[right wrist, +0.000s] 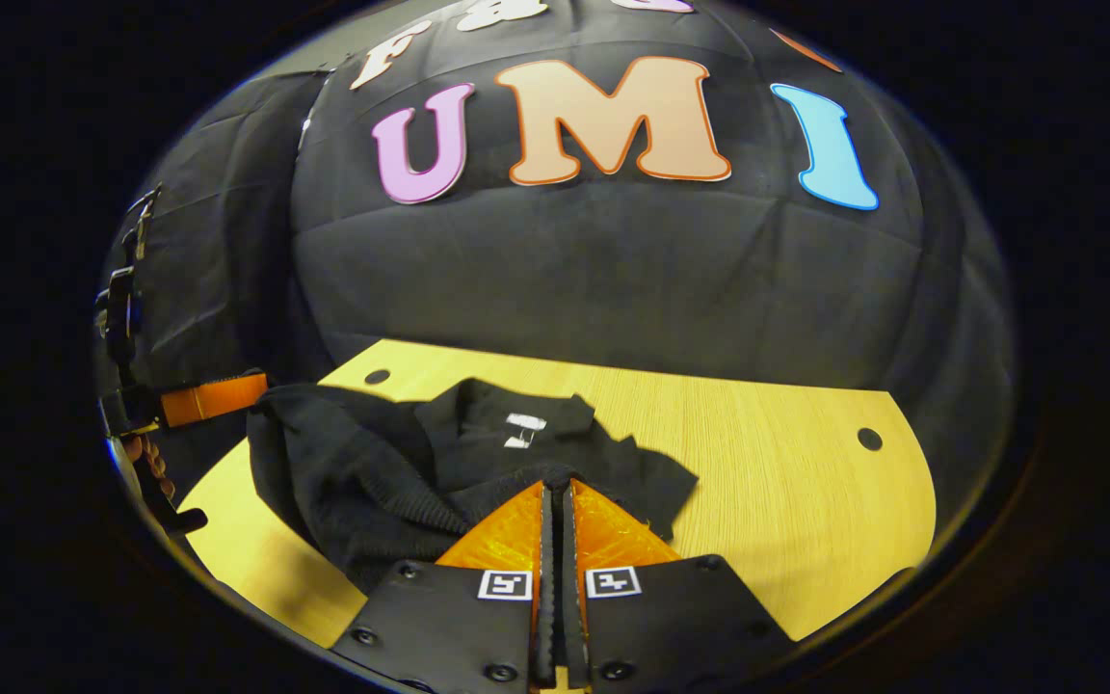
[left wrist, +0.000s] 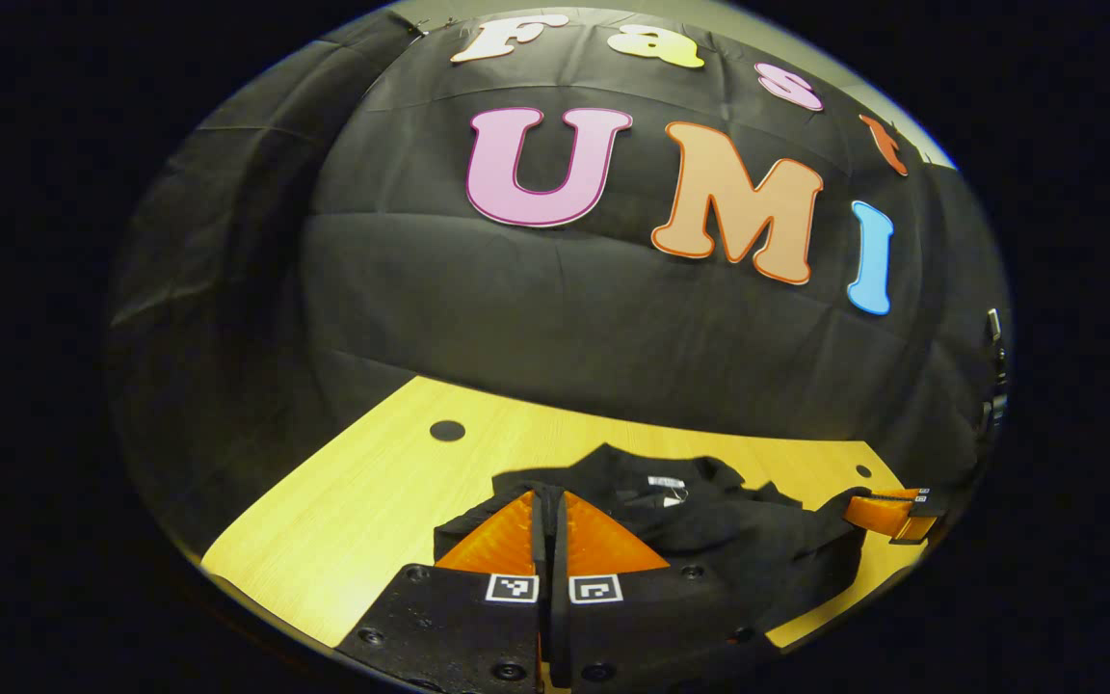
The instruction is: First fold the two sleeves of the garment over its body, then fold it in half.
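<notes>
Wooden table (left wrist: 362,501) with dark round holes, black cloth wall (left wrist: 555,308) behind. Black garment (left wrist: 709,520) lies bunched on the table, collar toward the wall, white neck tag (right wrist: 524,430) showing. Left gripper (left wrist: 549,496) has fingers together, tips at the garment's near edge; cannot tell if fabric is pinched. Right gripper (right wrist: 555,485) fingers also together over the garment's front edge, grip on cloth unclear. In the left gripper view, the other gripper sits at the garment's far side.

One black garment (right wrist: 391,472) lies on one wooden table (right wrist: 786,482), lower centre of the frame; two grippers (left wrist: 549,496) (right wrist: 555,487); two white neck labels (right wrist: 523,430).
</notes>
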The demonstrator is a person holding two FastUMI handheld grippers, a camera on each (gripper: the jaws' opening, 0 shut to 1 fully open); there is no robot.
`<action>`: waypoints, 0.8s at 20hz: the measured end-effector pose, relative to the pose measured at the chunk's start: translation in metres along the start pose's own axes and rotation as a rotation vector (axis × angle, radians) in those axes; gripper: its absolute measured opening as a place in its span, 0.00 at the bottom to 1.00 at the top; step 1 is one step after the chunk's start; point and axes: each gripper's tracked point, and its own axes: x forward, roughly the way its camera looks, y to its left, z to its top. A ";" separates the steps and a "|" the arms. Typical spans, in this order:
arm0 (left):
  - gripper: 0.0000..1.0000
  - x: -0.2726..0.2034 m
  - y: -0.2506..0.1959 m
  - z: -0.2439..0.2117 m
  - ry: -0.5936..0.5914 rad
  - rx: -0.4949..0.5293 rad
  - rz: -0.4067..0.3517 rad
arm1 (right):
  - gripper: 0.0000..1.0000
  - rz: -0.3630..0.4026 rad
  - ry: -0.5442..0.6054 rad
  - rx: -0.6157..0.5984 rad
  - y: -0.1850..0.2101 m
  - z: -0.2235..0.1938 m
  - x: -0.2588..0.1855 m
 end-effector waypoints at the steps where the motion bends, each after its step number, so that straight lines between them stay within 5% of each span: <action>1: 0.00 0.016 -0.001 0.004 0.005 -0.004 0.009 | 0.04 -0.003 -0.005 0.014 -0.005 0.014 0.013; 8: 0.00 0.093 0.018 0.008 0.046 0.012 0.077 | 0.05 0.038 0.082 0.097 -0.031 0.041 0.089; 11: 0.67 0.093 0.033 0.000 0.075 0.039 0.127 | 0.94 0.045 0.100 0.095 -0.040 0.032 0.090; 12: 0.90 0.089 0.036 0.001 0.067 0.014 0.133 | 0.94 0.036 0.085 0.074 -0.043 0.031 0.086; 16: 0.95 0.048 0.050 0.039 -0.042 -0.064 0.169 | 0.95 0.020 0.013 0.014 -0.045 0.038 0.052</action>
